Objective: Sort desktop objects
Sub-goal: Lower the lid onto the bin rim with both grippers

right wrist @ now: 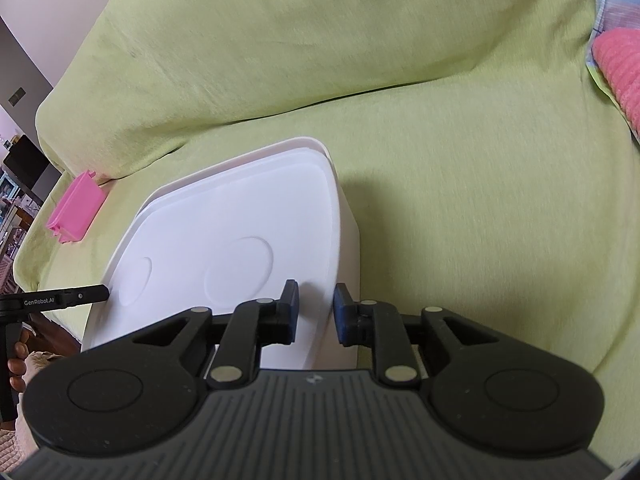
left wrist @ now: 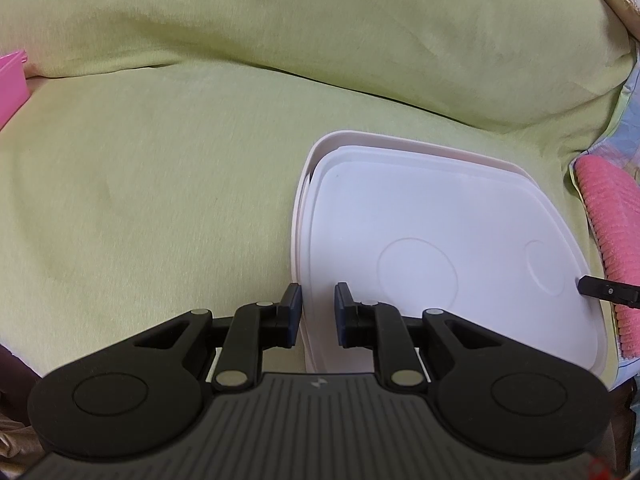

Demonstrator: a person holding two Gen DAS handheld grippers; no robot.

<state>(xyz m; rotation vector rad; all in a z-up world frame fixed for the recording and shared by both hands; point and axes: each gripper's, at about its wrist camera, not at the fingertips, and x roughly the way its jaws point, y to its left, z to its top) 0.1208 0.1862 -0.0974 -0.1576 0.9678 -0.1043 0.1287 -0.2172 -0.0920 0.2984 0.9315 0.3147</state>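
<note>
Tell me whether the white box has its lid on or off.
On. The flat white lid lies inside the rim of the white box, covering its whole top in both views; whether it is pressed fully shut cannot be told.

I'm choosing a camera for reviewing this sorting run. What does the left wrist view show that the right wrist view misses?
Left wrist only: little extra, mainly the left gripper straddling the white box rim. Right wrist only: the whole pink container, a hand on the other tool, and room background. Both show the lidded white box, green cover, pink towel.
</note>
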